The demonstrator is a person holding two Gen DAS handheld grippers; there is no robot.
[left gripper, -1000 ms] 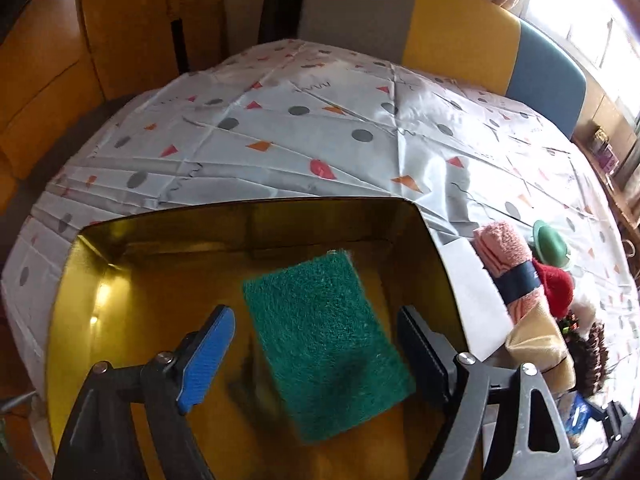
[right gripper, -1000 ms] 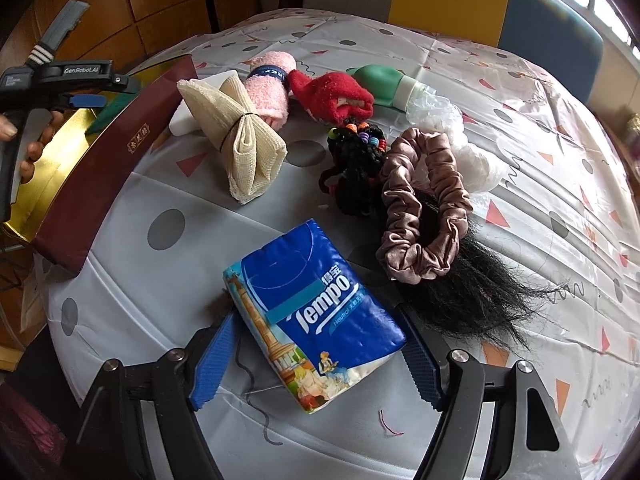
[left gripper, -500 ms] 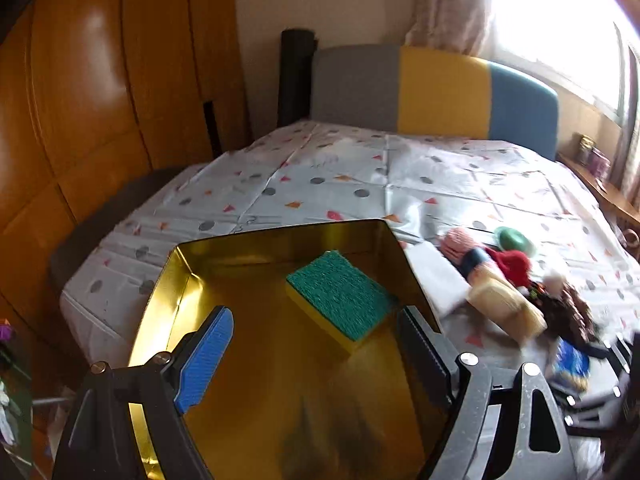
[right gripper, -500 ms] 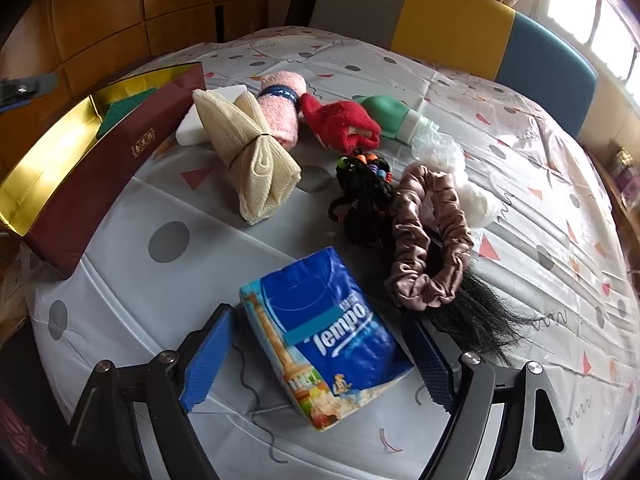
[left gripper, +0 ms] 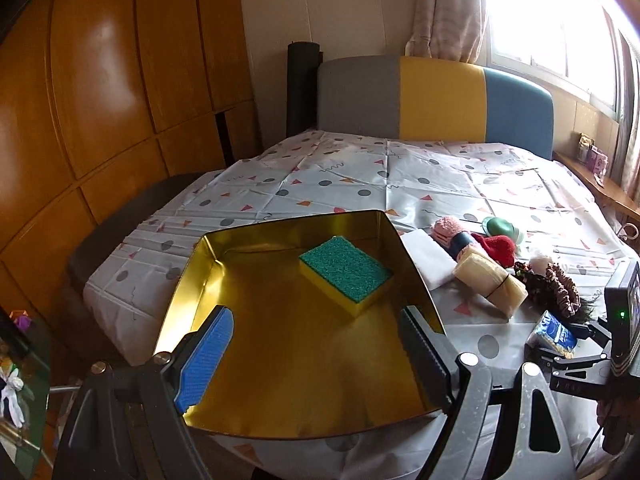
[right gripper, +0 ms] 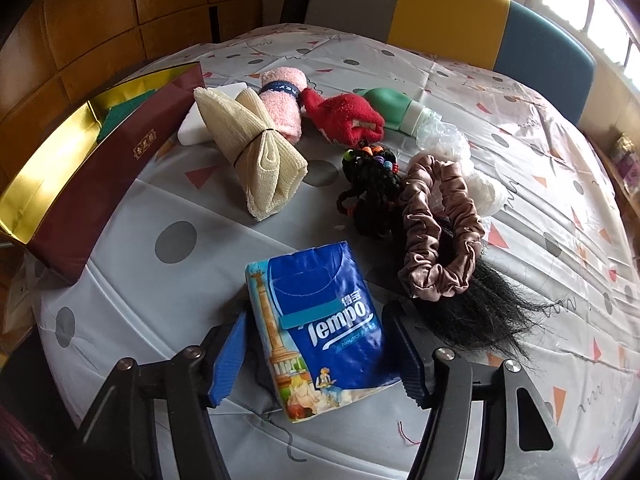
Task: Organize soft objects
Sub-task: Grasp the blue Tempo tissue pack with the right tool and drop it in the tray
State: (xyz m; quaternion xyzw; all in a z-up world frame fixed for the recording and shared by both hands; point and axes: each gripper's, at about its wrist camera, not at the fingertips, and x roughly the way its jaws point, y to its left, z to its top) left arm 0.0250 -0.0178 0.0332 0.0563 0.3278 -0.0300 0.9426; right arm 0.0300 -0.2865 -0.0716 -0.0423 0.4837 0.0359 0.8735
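The blue tissue pack [right gripper: 320,326] lies flat on the spotted tablecloth [right gripper: 168,288], right between the two fingers of the right gripper [right gripper: 318,354]. Those jaws are closing on it, though a sliver of gap shows on each side, so the pads are not pressing yet. Just beyond the pack sits a pink scrunchie [right gripper: 440,228] on a tuft of black hair [right gripper: 480,316], with a cream bundled cloth [right gripper: 256,152], a pink rolled towel [right gripper: 282,100] and a red sock [right gripper: 344,118] farther off. Well to the pack's left stands the gold-lined box [left gripper: 188,280], a green-topped sponge [left gripper: 346,274] inside it. The left gripper [left gripper: 310,354] hangs over the box with jaws wide apart, nothing between them.
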